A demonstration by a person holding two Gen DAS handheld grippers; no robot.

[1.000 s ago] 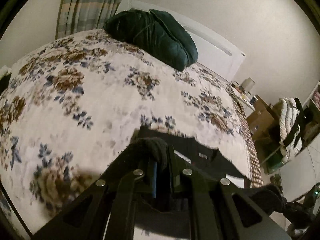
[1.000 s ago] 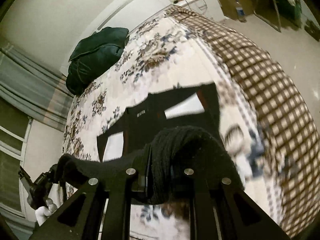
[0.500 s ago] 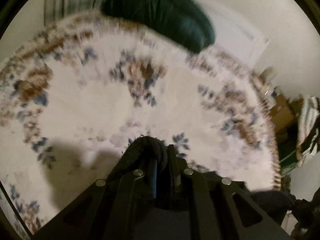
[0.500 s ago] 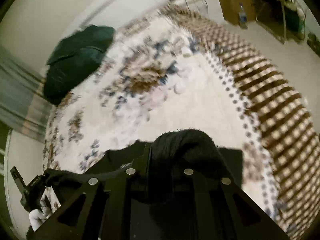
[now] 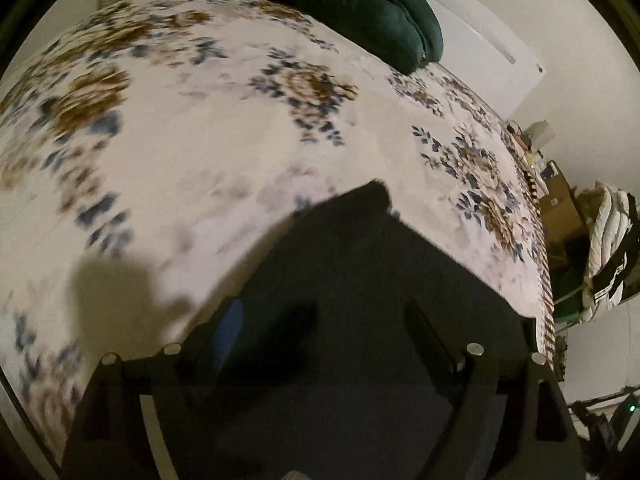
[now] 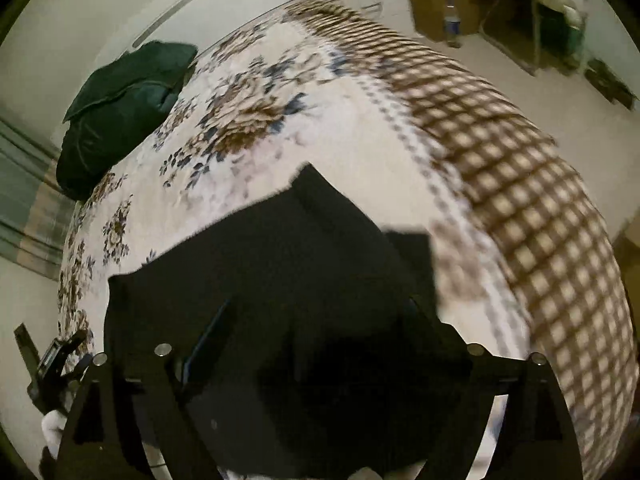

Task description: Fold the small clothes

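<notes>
I see both my left gripper (image 5: 320,320) and right gripper (image 6: 320,320) spread apart above the black garment (image 6: 280,264) lying on the bed (image 5: 224,152).

Black garment (image 5: 360,264), floral bedspread (image 5: 208,128), dark-green pillow (image 6: 120,104).

Floral bedspread (image 5: 224,152) covers the bed, with a brown checked border (image 6: 532,184) down the side. Dark green pillow (image 5: 360,4) sits up by the white headboard (image 5: 488,52). Striped curtain (image 6: 28,200) at the far side. There's a water bottle (image 6: 452,26) on the floor next to a cardboard box (image 5: 560,208), plus a pile of white bedding (image 5: 608,248).
</notes>
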